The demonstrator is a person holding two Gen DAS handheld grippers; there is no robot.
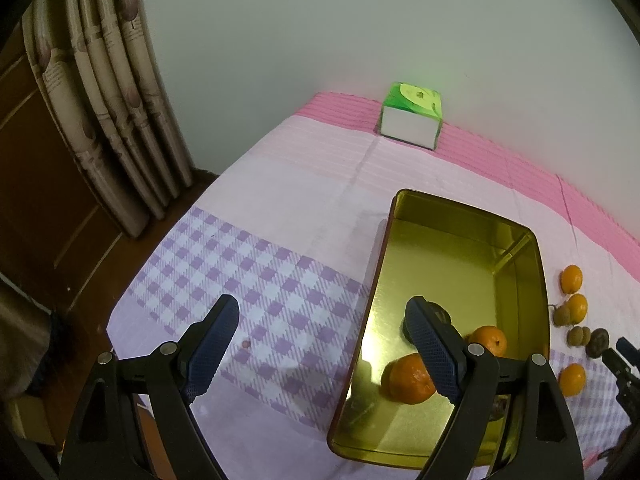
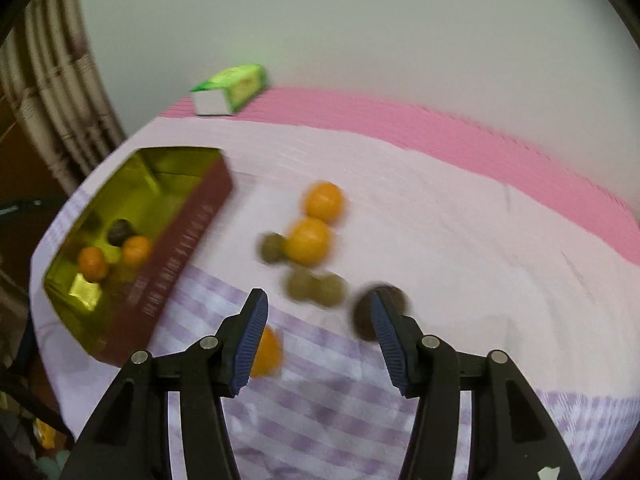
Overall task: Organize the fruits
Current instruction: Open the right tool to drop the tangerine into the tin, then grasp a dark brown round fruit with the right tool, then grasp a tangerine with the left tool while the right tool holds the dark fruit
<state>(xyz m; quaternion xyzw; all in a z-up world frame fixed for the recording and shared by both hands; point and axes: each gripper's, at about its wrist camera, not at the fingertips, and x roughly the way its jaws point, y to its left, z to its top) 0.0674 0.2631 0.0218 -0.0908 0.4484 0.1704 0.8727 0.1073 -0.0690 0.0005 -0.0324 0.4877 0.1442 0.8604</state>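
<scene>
A gold tin with a dark red outer wall lies on the checked cloth. It holds two tangerines and a dark round fruit. My left gripper is open and empty, its right finger over the tin. On the cloth right of the tin lie more tangerines, brownish-green nuts and a dark fruit. My right gripper hovers open above this loose pile with nothing between its fingers. One tangerine is half hidden behind its left finger.
A green and white tissue box stands at the back by the wall on the pink stripe. Curtains hang at the left, beyond the table's edge. The right wrist view is blurred by motion.
</scene>
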